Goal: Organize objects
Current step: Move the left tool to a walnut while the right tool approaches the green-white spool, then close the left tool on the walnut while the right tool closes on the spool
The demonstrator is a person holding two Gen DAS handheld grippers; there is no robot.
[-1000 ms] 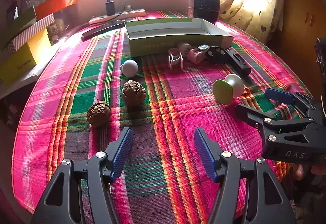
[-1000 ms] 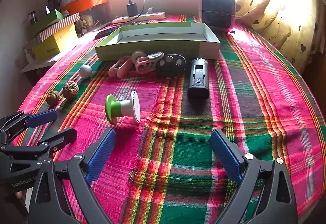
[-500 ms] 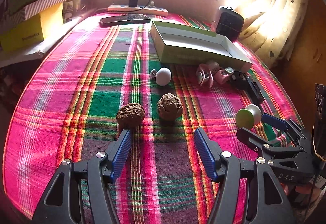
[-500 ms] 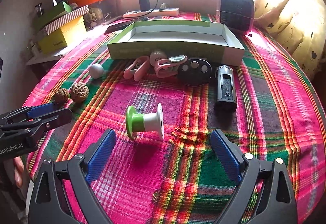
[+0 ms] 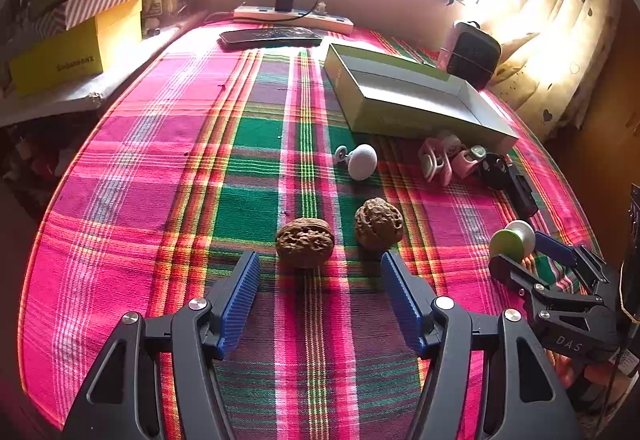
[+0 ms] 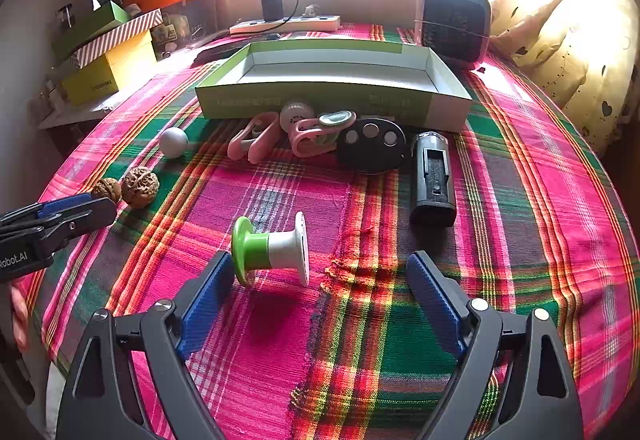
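swung closer to the two walnuts since a second ago: left gripper (image 5: 320,296), now with the flatter walnut (image 5: 305,242) just ahead of the gap between its blue pads, nearer the left pad, touching neither. jaws wide, nothing between them. rounder walnut (image 5: 378,224) just beside the flatter one, on the side toward the open green box (image 5: 400,116). white ball knob (image 5: 362,161) between the walnuts and the box.

barely shifted meanwhile: right gripper (image 6: 320,296), jaws wide but closing, holding nothing. green-and-white spool (image 6: 272,250) lying on its side just beyond the tips, green flange close to the left pad; cannot tell whether touching. spool well short of the box, on the plaid cloth (image 6: 520,200).

lined up along the near wall of the box: pink clips (image 6: 256,138), a second pink-and-grey clip (image 6: 324,130), a small white round piece (image 6: 296,112) against the wall, a black oval with three pale dots (image 6: 370,144), then a black rectangular device (image 6: 432,180) a little farther out from the box. box interior showing only bare white floor.

behind the box: white power strip (image 6: 286,25) with a black charger plugged in, and a small dark heater (image 6: 454,24) off its far right corner. stacked yellow, striped and green boxes (image 6: 108,52) away to the left of the box.
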